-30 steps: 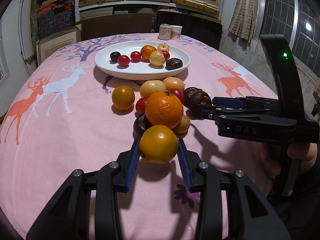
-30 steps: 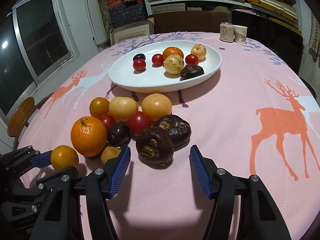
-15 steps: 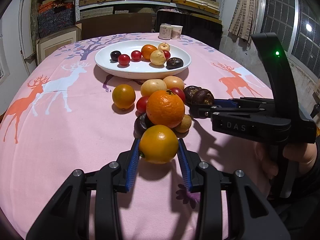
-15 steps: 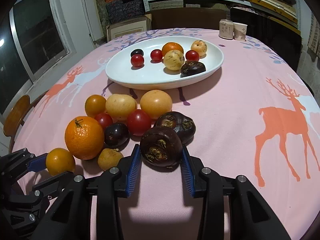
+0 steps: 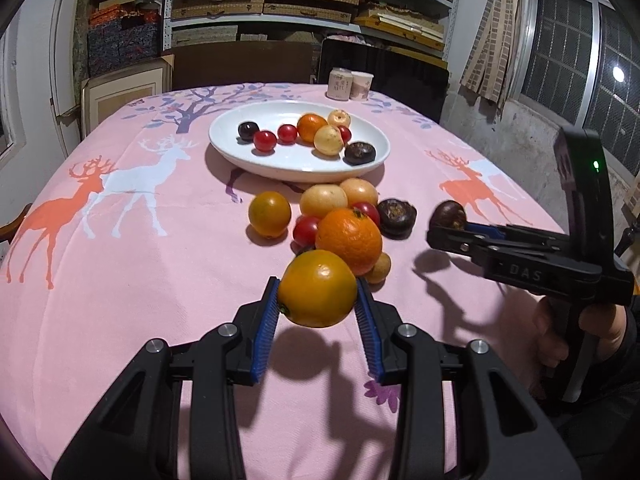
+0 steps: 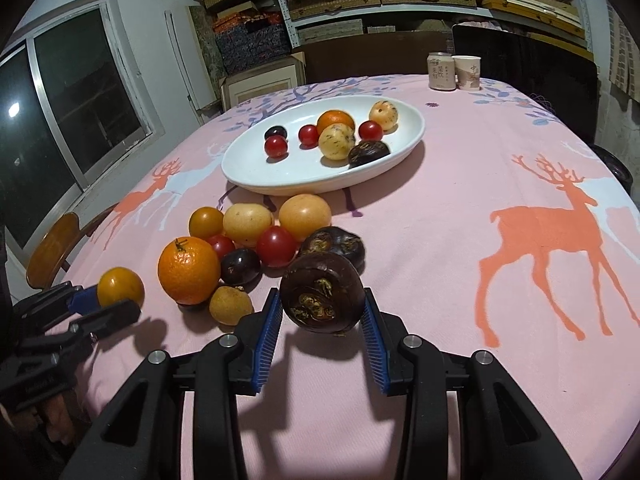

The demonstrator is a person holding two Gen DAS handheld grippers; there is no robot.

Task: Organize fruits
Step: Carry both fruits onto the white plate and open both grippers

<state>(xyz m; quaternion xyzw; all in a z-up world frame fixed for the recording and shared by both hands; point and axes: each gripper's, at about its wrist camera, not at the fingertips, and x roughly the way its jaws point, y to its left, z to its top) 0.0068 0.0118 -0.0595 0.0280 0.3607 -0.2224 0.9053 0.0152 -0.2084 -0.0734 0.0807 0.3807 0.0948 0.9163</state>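
Left gripper [image 5: 317, 303] clamps a small orange fruit [image 5: 317, 288], lifted off the pink worktop [image 5: 140, 280]. Loose fruit pile [image 6: 256, 240] sits mid-worktop, in front of the white plate [image 6: 256, 176]. Right gripper [image 6: 318, 314] clamps a dark brown fruit [image 6: 321, 298], raised just above the cloth.

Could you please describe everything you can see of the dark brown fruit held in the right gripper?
The dark brown fruit is round and slightly flattened, with a smooth, glossy, almost black-brown skin and a rough, dried yellowish patch on the face turned toward the camera. It sits clamped between the blue ribbed pads of the right gripper, touched on both sides. Its shadow on the pink tablecloth below suggests it is lifted clear. In the left wrist view it appears as a small dark ball at the gripper's tip, apart from the fruit pile.
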